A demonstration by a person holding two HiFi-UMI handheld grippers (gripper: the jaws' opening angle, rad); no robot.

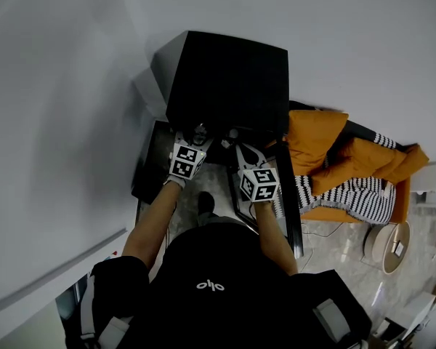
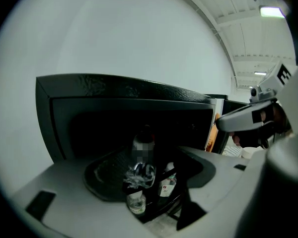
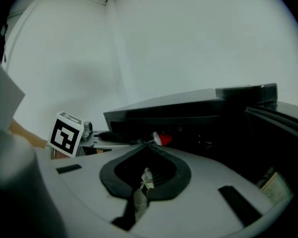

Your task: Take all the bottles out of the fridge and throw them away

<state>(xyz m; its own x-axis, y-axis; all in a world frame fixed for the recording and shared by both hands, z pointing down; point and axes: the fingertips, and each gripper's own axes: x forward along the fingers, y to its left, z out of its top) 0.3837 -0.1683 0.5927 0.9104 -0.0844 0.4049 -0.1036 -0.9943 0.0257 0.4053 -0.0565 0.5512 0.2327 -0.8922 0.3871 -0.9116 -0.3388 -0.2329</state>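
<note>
left gripper: fingers spread, nothing pinched; bottles between and just past the tips, inside fridge
step: probably grab; centre one bottle between pads, close on body, avoid neighbours
right gripper: fingers pressed together, empty; red cap just past tips

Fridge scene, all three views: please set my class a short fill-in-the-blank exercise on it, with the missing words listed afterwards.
1. The fridge is ____ in colour.
2. The left hand-held gripper, facing the bottles inside, has its jaws ____.
3. The right hand-held gripper has its jaws ____.
4. The jacket lying beside the fridge is ____.
Missing words: black; open; shut; orange.
</note>
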